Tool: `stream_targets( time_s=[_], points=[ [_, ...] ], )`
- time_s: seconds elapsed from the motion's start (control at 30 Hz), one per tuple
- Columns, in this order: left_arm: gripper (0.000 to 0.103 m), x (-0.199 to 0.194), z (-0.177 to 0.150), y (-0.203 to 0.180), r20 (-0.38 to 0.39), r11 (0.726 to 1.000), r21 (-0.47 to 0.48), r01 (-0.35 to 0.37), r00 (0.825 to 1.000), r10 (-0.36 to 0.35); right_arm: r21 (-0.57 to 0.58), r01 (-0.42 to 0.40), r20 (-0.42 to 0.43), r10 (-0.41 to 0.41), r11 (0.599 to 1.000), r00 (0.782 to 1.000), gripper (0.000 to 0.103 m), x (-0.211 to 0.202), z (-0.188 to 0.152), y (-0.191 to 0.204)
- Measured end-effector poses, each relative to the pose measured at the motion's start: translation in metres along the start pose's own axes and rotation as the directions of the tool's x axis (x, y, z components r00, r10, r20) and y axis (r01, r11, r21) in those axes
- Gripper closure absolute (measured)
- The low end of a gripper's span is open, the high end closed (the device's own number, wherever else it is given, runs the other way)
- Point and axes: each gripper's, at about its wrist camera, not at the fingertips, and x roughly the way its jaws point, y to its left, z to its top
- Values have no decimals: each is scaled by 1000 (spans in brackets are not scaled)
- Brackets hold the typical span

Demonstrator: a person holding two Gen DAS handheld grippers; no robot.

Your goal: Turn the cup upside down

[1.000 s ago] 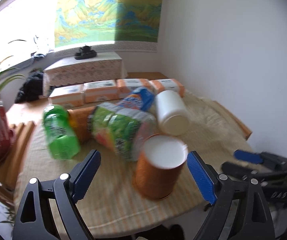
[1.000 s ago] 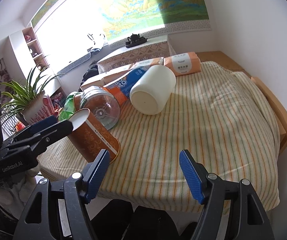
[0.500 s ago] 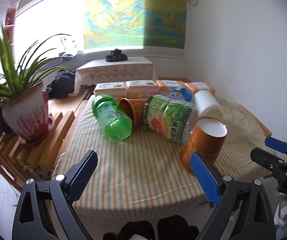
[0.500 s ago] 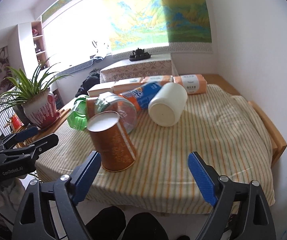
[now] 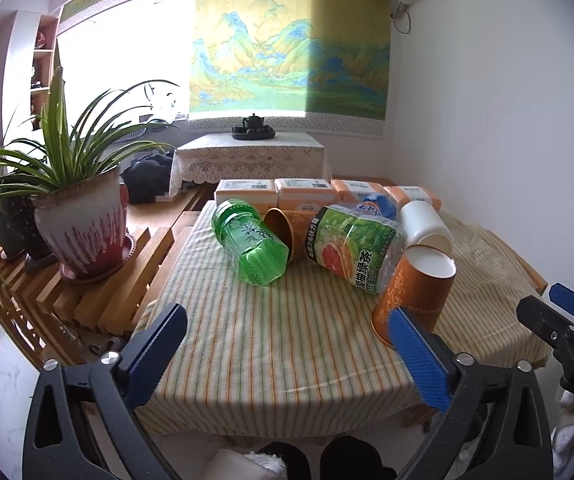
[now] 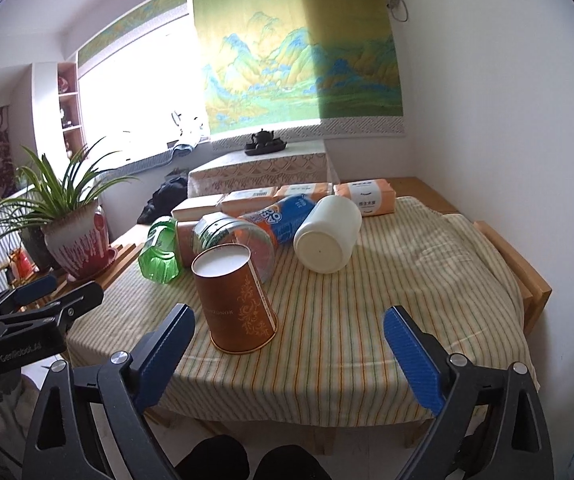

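An orange paper cup (image 5: 417,290) stands upside down on the striped tablecloth, white base up, leaning slightly against a green tea bottle. It also shows in the right wrist view (image 6: 233,300). My left gripper (image 5: 287,354) is open and empty, back from the table's front edge, its right finger in front of the cup. My right gripper (image 6: 289,354) is open and empty, back from the near edge, the cup ahead to its left.
Lying on the table (image 5: 271,344): a green bottle (image 5: 249,242), a second orange cup (image 5: 283,226), a labelled tea bottle (image 5: 353,250), a blue bottle (image 6: 283,216), a white jar (image 6: 329,234). Tissue packs (image 5: 305,192) line the back. A potted plant (image 5: 83,220) stands left.
Both grippers have pulled back and away from the table. The orange cup stays upside down on the cloth, free of the left gripper that stood around it.
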Motion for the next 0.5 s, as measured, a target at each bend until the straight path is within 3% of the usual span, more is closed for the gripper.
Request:
stream_targets(
  time_s=[0.5],
  points=[
    [1,-2,-2,2,2,1000,-13,-10,1000,10,-13,28,15,-28,1000,999,8,-4,-3,6]
  ],
)
